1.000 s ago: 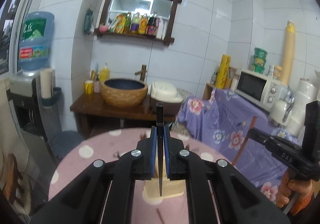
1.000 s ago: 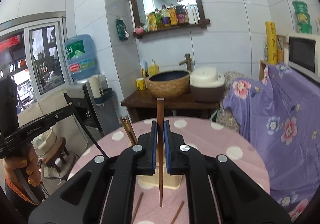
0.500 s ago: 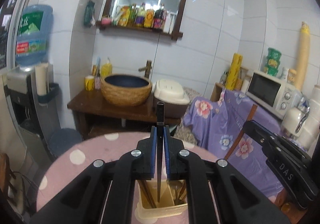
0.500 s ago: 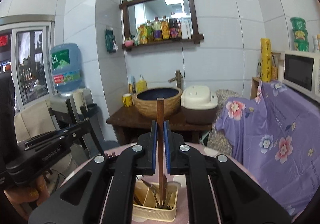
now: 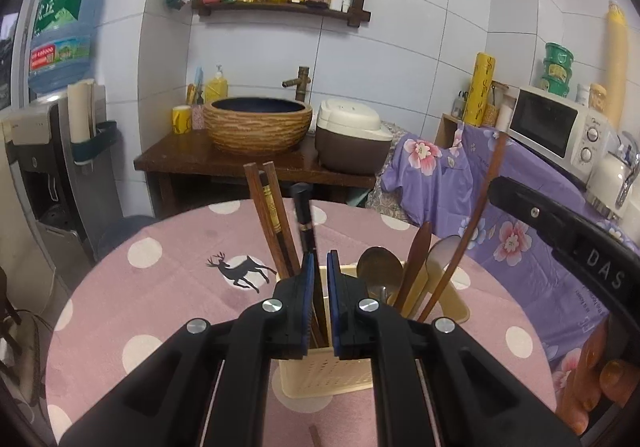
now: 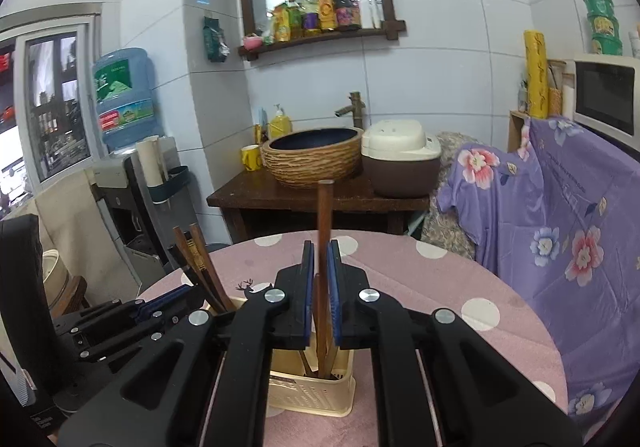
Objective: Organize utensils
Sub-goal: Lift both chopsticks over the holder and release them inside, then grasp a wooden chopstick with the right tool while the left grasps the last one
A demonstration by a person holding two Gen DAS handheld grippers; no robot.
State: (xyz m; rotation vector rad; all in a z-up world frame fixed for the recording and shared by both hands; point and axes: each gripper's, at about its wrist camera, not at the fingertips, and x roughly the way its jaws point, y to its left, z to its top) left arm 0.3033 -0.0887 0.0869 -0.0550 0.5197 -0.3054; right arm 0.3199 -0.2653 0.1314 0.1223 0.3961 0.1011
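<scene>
Between opening right jaws, brown chopstick (image 6: 323,215).

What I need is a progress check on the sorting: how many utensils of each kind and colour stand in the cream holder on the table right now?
Brown chopsticks: 3
Black chopsticks: 2
Spoons: 3
Total: 8 in the cream holder; the second black chopstick is half hidden behind the brown pair.
</scene>
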